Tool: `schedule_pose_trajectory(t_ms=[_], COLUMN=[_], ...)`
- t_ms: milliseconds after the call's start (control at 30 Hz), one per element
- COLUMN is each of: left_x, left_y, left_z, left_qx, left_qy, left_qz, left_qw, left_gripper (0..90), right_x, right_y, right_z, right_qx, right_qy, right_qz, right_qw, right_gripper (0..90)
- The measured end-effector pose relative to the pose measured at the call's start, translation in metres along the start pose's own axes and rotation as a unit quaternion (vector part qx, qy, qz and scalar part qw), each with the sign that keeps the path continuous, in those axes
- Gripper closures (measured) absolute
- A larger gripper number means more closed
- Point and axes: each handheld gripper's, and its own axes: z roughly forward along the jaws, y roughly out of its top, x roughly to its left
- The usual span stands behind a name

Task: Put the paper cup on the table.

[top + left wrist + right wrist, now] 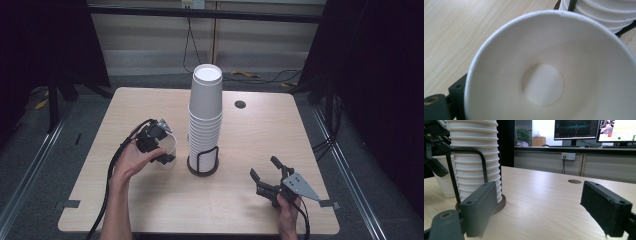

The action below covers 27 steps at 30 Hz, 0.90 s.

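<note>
Paper cup (169, 146) stands upright on the wooden table (150, 200), just left of the tall cup stack (205, 117) and close to its dark round holder (202, 167). In the left gripper view the cup's white inside (544, 85) opens toward the camera, its rim running from edge to edge, with one black jaw showing at the lower left, outside the wall; where the other jaw sits cannot be made out there. From the high view the left gripper (156, 142) sits over and against the cup, its jaws at the rim, pinching the wall as far as can be told. The left hand (131, 162) wraps the gripper from behind, the forearm coming up from the bottom edge at a slant toward the stack, the cable trailing down beside it.

The right gripper (267, 175) rests low near the table's front right corner, well apart from the stack. Its jaws are spread wide with nothing between them, pointing up and left toward the holder. The right hand (286, 207) grips it from below, wrist at the table's near edge.
</note>
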Motion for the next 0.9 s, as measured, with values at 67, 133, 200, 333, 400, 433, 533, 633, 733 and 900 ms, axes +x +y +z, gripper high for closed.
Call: schedule_pose_trajectory(t_ms=[67, 133, 200, 333, 400, 433, 533, 633, 733, 900], left_x=[0.001, 0.002, 0.002, 0.003, 0.003, 0.003, 0.003, 0.003, 0.002, -0.003], left_y=[-0.002, -0.005, -0.009, -0.017, -0.02, -0.021, -0.03, -0.039, -0.046, -0.057], left_z=[0.001, 0.003, 0.004, 0.005, 0.006, 0.006, 0.009, 0.011, 0.014, 0.016], left_qx=[-0.001, -0.008, -0.017, -0.037, -0.047, -0.05, -0.066, -0.084, -0.102, -0.125], left_qy=[-0.003, -0.006, -0.007, -0.006, -0.005, -0.007, -0.009, -0.014, -0.025, -0.025], left_qz=[0.001, -0.005, -0.008, -0.016, -0.019, -0.024, -0.033, -0.037, -0.051, -0.075], left_qw=[1.0, 0.9999, 0.9998, 0.9992, 0.9987, 0.9985, 0.9972, 0.9957, 0.9932, 0.9891], left_gripper=[4.5, 6.4, 4.7, 4.9, 5.2, 5.3, 7.9, 15.5, 15.3, 15.3], right_x=[0.0, 0.0, 0.0, 0.0, 0.0, 0.0, 0.0, 0.0, 0.0, 0.0], right_y=[0.0, 0.0, 0.0, 0.0, 0.0, 0.0, 0.0, 0.0, 0.0, 0.0], right_z=[0.0, 0.0, 0.0, 0.0, 0.0, 0.0, 0.0, 0.0, 0.0, 0.0], right_qx=[0.002, 0.001, 0.001, 0.0, 0.001, 0.001, 0.001, 0.001, 0.0, 0.0], right_qy=[-0.001, -0.002, -0.002, -0.001, -0.002, -0.002, -0.002, -0.002, 0.0, -0.001], right_qz=[0.0, 0.0, 0.0, 0.0, 0.0, 0.0, 0.0, 0.0, 0.0, 0.0], right_qw=[1.0, 1.0, 1.0, 1.0, 1.0, 1.0, 1.0, 1.0, 1.0, 1.0], right_gripper=[13.4, 13.4, 13.5, 13.5, 13.4, 13.5, 13.5, 13.5, 13.5, 13.4])
